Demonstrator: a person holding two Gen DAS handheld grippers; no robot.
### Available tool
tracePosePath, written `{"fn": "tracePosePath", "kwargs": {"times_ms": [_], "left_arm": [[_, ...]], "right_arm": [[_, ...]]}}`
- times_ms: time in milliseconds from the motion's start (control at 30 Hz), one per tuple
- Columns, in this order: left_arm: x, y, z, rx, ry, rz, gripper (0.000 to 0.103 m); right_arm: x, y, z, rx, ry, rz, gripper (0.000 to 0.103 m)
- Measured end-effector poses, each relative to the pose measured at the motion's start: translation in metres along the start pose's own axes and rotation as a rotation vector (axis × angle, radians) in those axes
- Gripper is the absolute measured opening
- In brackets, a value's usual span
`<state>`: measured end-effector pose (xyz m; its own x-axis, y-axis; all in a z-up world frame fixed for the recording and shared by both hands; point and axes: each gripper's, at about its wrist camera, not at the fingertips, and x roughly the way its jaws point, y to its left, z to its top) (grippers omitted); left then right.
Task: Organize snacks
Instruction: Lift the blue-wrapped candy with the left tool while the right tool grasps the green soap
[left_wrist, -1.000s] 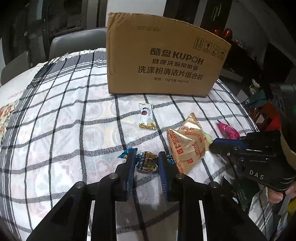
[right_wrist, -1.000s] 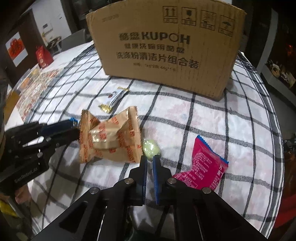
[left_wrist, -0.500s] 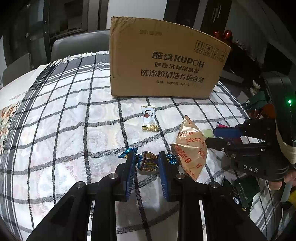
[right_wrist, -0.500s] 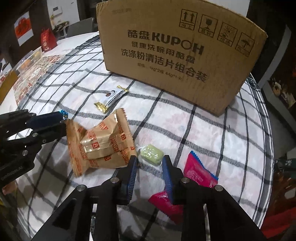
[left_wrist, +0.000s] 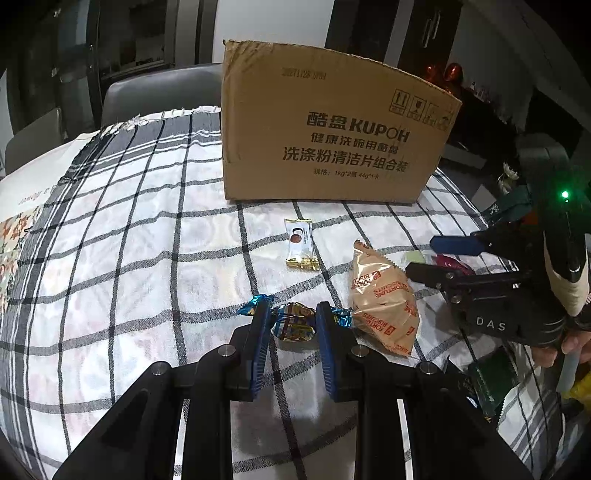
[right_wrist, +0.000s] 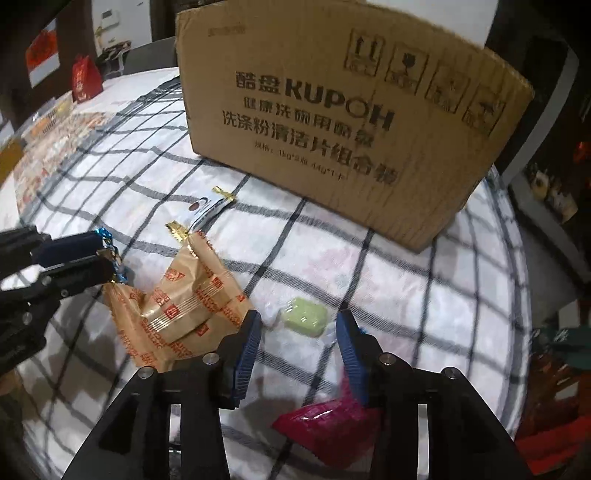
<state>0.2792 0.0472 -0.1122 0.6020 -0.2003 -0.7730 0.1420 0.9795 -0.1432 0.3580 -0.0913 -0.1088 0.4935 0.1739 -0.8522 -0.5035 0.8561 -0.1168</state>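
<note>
My left gripper (left_wrist: 291, 314) is shut on a gold and blue wrapped candy (left_wrist: 293, 326), held low over the checked cloth; it also shows in the right wrist view (right_wrist: 96, 254). My right gripper (right_wrist: 299, 321) is open, its jaws on either side of a pale green wrapped sweet (right_wrist: 306, 316) on the cloth; it shows in the left wrist view (left_wrist: 432, 254). A tan Fortune Biscuits packet (left_wrist: 382, 295) (right_wrist: 181, 310) lies between the grippers. A pink packet (right_wrist: 328, 432) lies under the right gripper. A small white and gold sachet (left_wrist: 300, 243) (right_wrist: 205, 208) lies nearer the cardboard box (left_wrist: 332, 133) (right_wrist: 343, 110).
The checked cloth (left_wrist: 129, 240) covers a round table. The tall Kupoh box stands at the back. A grey chair (left_wrist: 155, 92) is behind the table. A red bag (right_wrist: 85, 77) and printed items sit at the far left. Dark green packets (left_wrist: 491, 380) lie at the right edge.
My right gripper has opened wide and moved forward around the green sweet, with the pink packet now under it. My left gripper keeps its hold on the candy.
</note>
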Motion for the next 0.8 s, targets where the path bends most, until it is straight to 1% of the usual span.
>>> {"fn": "tracePosePath", "kwargs": {"times_ms": [200, 333, 433, 500, 533, 567, 733, 800], "left_arm": [[0.003, -0.001, 0.001, 0.001, 0.001, -0.001, 0.025], [0.003, -0.002, 0.002, 0.002, 0.001, -0.001, 0.025], [0.004, -0.002, 0.003, 0.000, -0.001, -0.001, 0.025], [0.004, -0.002, 0.004, -0.003, -0.001, -0.002, 0.025], [0.004, -0.002, 0.004, -0.003, -0.001, -0.001, 0.025], [0.004, -0.002, 0.004, -0.004, -0.002, -0.001, 0.025], [0.000, -0.001, 0.003, -0.005, -0.004, 0.001, 0.025], [-0.004, -0.002, 0.003, -0.003, -0.010, -0.002, 0.025]], "right_arm": [[0.007, -0.005, 0.003, -0.006, 0.015, -0.008, 0.043], [0.015, -0.011, 0.004, 0.019, 0.030, 0.014, 0.043], [0.014, -0.009, 0.004, 0.021, 0.021, 0.015, 0.042], [0.013, -0.006, 0.002, 0.015, 0.020, 0.019, 0.036], [0.013, -0.005, 0.002, 0.014, 0.019, 0.020, 0.030], [0.012, -0.003, 0.001, 0.015, 0.018, 0.018, 0.021], [0.008, 0.001, -0.003, 0.017, 0.008, -0.008, 0.020], [0.004, 0.000, -0.004, 0.033, 0.005, -0.002, 0.020]]}}
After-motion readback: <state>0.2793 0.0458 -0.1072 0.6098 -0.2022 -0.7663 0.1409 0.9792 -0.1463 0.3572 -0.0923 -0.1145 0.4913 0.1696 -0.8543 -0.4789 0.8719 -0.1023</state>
